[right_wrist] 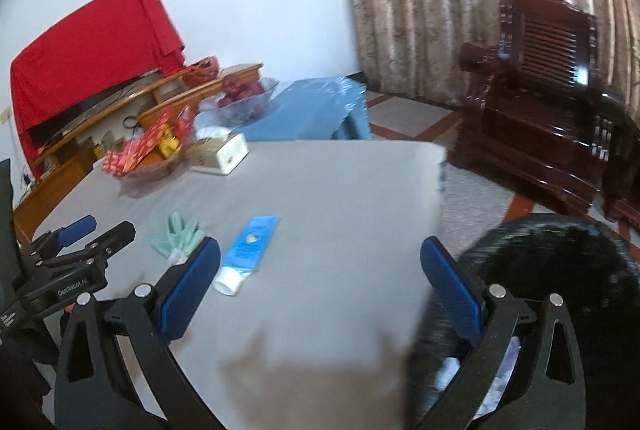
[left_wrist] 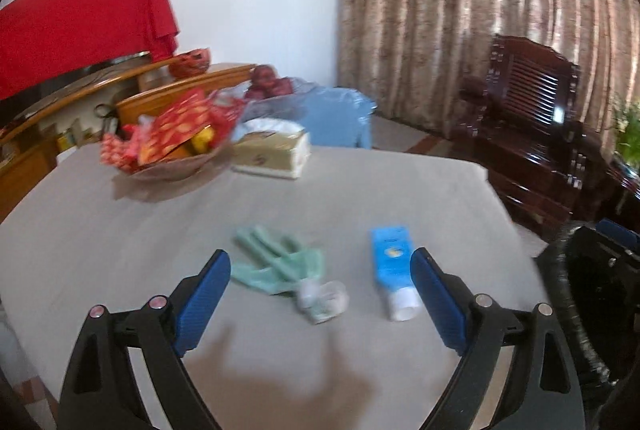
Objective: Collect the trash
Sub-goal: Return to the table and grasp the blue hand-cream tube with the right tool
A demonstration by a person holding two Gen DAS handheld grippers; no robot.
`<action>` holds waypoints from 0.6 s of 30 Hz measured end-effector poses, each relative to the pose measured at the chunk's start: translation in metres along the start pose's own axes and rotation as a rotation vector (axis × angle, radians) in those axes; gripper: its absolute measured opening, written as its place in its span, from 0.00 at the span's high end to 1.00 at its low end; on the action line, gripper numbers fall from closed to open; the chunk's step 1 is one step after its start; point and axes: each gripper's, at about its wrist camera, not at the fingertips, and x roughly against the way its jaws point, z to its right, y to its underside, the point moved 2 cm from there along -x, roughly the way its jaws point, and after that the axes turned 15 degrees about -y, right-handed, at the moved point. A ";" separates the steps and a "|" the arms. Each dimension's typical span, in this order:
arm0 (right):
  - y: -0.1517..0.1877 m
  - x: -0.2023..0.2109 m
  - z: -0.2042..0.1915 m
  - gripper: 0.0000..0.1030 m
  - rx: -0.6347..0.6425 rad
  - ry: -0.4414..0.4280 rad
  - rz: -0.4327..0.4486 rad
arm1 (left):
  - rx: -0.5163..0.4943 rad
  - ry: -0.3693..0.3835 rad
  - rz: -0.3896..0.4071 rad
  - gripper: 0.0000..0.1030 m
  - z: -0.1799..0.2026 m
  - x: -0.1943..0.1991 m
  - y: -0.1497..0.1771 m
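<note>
A green rubber glove (left_wrist: 276, 262) with a crumpled white bit at its cuff lies on the grey table (left_wrist: 160, 230). A blue tube with a white cap (left_wrist: 394, 270) lies to its right. My left gripper (left_wrist: 320, 282) is open and empty, hovering just short of both. In the right wrist view the glove (right_wrist: 176, 236) and the tube (right_wrist: 248, 246) lie left of centre. My right gripper (right_wrist: 320, 270) is open and empty above the table's right edge. A black trash bag (right_wrist: 560, 270) sits below that edge. The left gripper (right_wrist: 76, 250) shows at far left.
A bowl of red snack packets (left_wrist: 172, 142) and a tissue box (left_wrist: 276, 150) stand at the table's far side. A blue-covered stool (right_wrist: 320, 106) with a fruit bowl, a wooden cabinet (left_wrist: 80, 102) and a dark wooden armchair (right_wrist: 540, 102) lie beyond.
</note>
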 end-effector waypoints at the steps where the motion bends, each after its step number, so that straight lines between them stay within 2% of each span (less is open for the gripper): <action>1: 0.002 -0.006 -0.003 0.05 0.001 0.000 -0.001 | 0.006 -0.012 -0.005 0.13 -0.006 -0.004 0.002; 8: 0.014 -0.070 -0.026 0.05 -0.004 0.003 -0.067 | 0.026 -0.067 -0.034 0.13 -0.033 -0.031 0.014; 16: 0.030 -0.126 -0.046 0.06 0.035 0.003 -0.184 | 0.050 -0.068 -0.093 0.13 -0.046 -0.058 0.026; 18: 0.032 -0.135 -0.047 0.12 0.038 0.006 -0.206 | 0.048 -0.065 -0.099 0.13 -0.048 -0.062 0.028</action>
